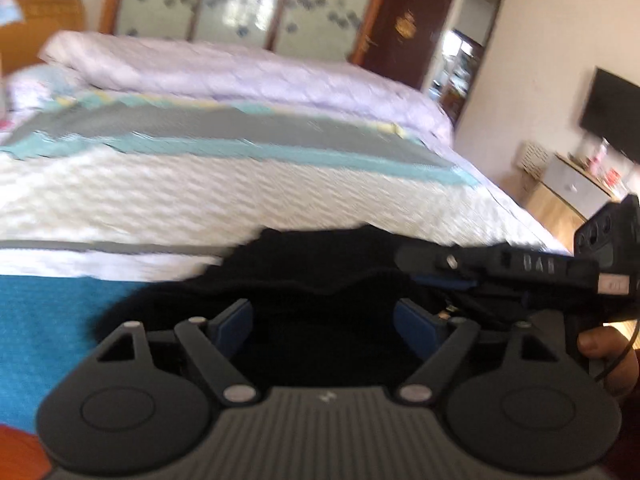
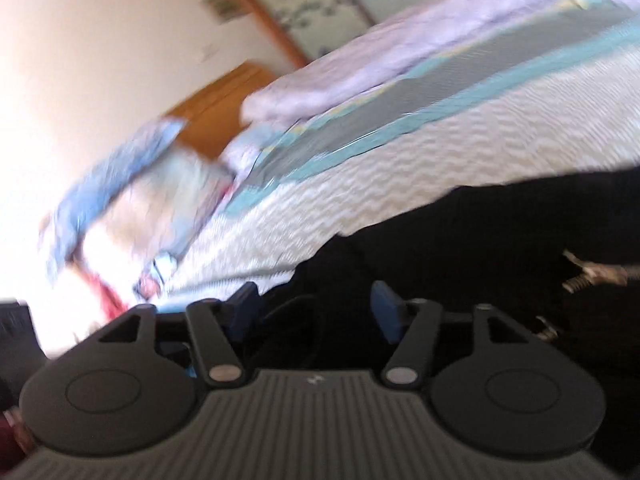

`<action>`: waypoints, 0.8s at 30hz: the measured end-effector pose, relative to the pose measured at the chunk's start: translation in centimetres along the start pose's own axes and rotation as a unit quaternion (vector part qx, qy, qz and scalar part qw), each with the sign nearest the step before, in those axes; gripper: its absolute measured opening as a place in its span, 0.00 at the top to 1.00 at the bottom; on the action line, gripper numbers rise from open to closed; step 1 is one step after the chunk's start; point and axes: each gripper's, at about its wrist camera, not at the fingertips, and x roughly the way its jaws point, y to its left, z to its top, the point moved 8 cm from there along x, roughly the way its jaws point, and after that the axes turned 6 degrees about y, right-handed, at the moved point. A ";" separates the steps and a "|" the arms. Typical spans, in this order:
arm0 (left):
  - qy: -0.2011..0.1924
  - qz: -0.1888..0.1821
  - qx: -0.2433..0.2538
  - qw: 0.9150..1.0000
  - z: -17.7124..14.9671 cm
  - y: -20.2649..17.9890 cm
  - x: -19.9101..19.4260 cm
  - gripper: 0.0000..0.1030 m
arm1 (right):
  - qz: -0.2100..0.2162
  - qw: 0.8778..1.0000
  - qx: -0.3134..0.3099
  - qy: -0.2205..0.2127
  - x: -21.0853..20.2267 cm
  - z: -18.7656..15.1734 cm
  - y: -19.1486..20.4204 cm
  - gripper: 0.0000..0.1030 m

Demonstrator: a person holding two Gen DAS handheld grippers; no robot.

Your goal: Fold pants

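While the black pants [image 1: 320, 264] are lying bunched on the near edge of the bed, you are holding both tools over them with jaws spread. Your left gripper [image 1: 323, 316] is standing wide, its blue pads [image 1: 234, 322] clear of the dark cloth that is showing between them, and your right gripper [image 2: 316, 310] is gaping the same way above the fabric; neither is pinching anything. A metal clip [image 2: 596, 272] is showing on the pants in the right wrist view. Beneath them a white textured bedspread [image 1: 240, 196] with teal and grey bands is covering the bed, and a pale lilac quilt [image 1: 248, 68] is lying rolled along the far side. Beyond, a wardrobe [image 1: 248, 0] with patterned panels is lining the wall, a dark door [image 1: 404, 28] is standing open, and a television [image 1: 614, 114] is hanging above a low cabinet [image 1: 572, 188].
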 end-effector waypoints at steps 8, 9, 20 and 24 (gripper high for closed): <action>-0.014 0.099 -0.035 0.994 0.8 8.5 -1.6 0.21 | -0.070 0.953 -0.285 0.080 3.6 -0.4 4.5 0.21; -0.008 0.102 -0.028 0.994 0.8 8.9 -1.0 0.23 | -0.082 0.940 -0.316 0.097 4.5 -0.8 4.6 0.21; -0.027 -0.038 -0.049 0.998 1.6 6.0 -0.5 0.89 | -0.053 0.992 -0.103 0.051 9.4 5.9 0.2 0.87; -0.030 -0.115 -0.030 0.993 2.6 0.4 0.4 0.89 | -0.034 0.998 0.049 0.027 9.9 7.8 -4.6 0.80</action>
